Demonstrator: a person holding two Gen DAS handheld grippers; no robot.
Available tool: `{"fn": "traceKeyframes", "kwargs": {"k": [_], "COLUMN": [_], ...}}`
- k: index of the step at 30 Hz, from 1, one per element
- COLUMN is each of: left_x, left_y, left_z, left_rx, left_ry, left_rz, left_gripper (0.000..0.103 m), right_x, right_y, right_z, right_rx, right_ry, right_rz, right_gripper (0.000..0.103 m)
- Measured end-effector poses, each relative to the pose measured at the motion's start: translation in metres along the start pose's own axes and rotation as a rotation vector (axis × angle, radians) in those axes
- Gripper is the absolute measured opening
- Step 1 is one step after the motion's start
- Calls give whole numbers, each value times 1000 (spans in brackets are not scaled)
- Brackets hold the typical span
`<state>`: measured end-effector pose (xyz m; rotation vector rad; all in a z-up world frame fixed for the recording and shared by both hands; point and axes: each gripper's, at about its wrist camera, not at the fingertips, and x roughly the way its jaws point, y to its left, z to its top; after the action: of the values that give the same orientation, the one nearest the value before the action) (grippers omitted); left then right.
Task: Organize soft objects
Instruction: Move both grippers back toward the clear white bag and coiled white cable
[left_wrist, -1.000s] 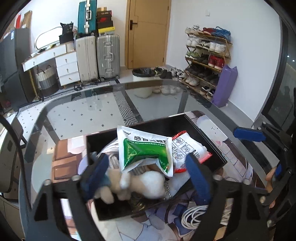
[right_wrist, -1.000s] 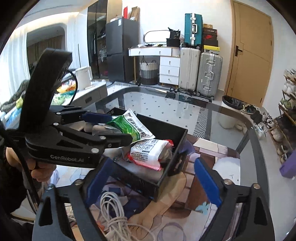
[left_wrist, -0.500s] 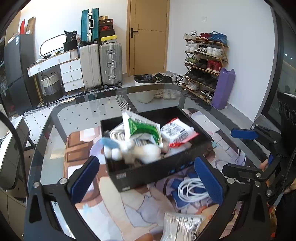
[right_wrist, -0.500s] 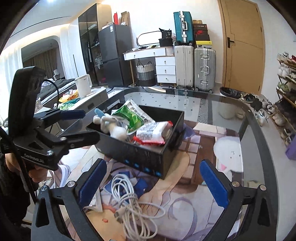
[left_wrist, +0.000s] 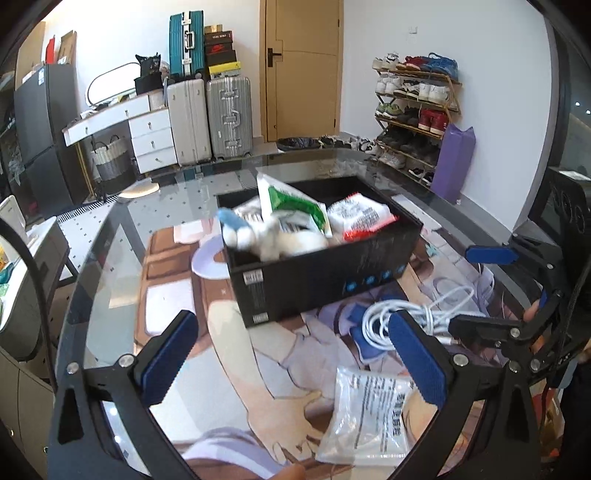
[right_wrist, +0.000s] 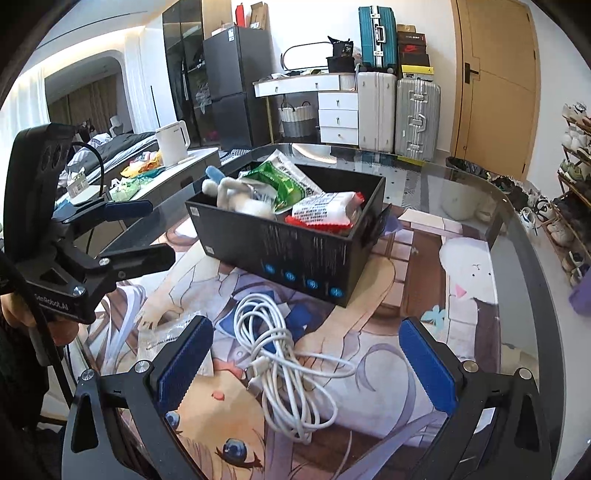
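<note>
A black box (left_wrist: 317, 273) (right_wrist: 295, 247) stands on the glass table. In it lie a white plush toy with a blue ear (left_wrist: 273, 236) (right_wrist: 236, 195), a green and white packet (left_wrist: 291, 206) (right_wrist: 284, 181) and a red and white packet (left_wrist: 362, 218) (right_wrist: 325, 212). A coiled white cable (left_wrist: 402, 317) (right_wrist: 284, 354) and a clear plastic packet (left_wrist: 369, 413) (right_wrist: 166, 336) lie on the mat in front of the box. My left gripper (left_wrist: 291, 365) is open and empty, back from the box. My right gripper (right_wrist: 306, 369) is open and empty above the cable.
A printed anime mat (right_wrist: 369, 354) covers the table's near part. The glass table edge (right_wrist: 524, 236) curves round to the right. Suitcases (left_wrist: 218, 118), a door and a shoe rack (left_wrist: 417, 107) stand in the room behind.
My left gripper let go of the plush toy in the box, opened and drew back. My right gripper also drew back from the box and now hangs over the cable.
</note>
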<state>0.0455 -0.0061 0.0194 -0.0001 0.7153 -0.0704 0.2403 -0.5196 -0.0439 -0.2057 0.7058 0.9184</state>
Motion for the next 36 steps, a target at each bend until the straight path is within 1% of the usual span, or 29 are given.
{"fn": "traceKeyframes", "kwargs": {"k": [3,8,12,19,25,30,32,36], "left_x": [1,3,4,7,14,15,16,18], "left_y": [-4,-8,-13,-29,-30,-30,-32,-37], "left_z": [-7,-14,-17,-24,-31,-34,-36,-40], "left_rx": [16,46,67,140,163,163,172,185], "left_ry": [16,61,90,133,181,207,221,241], "left_rz": [-1,-34,-82,-98,-101,-136,-144,-142], "left_gripper": [103,103,103,103,103,103,103,103], "right_x": [4,12,16,22,19,16,15,21], "right_y": [2,4,1,0,-18,-36,-39,-31], "right_z": [-4,-10,-13,-18,-24,-25,-24,-21], "right_rx": [-12,-30,-24,-36,-36,16,39,34], "right_ry": [25,60,84,120,150,145,138,133], "right_rz": [-12,-28,-29,-34,-66,-120,-107,-72], "right_gripper": [102,102,102,102,102,102,102,102]}}
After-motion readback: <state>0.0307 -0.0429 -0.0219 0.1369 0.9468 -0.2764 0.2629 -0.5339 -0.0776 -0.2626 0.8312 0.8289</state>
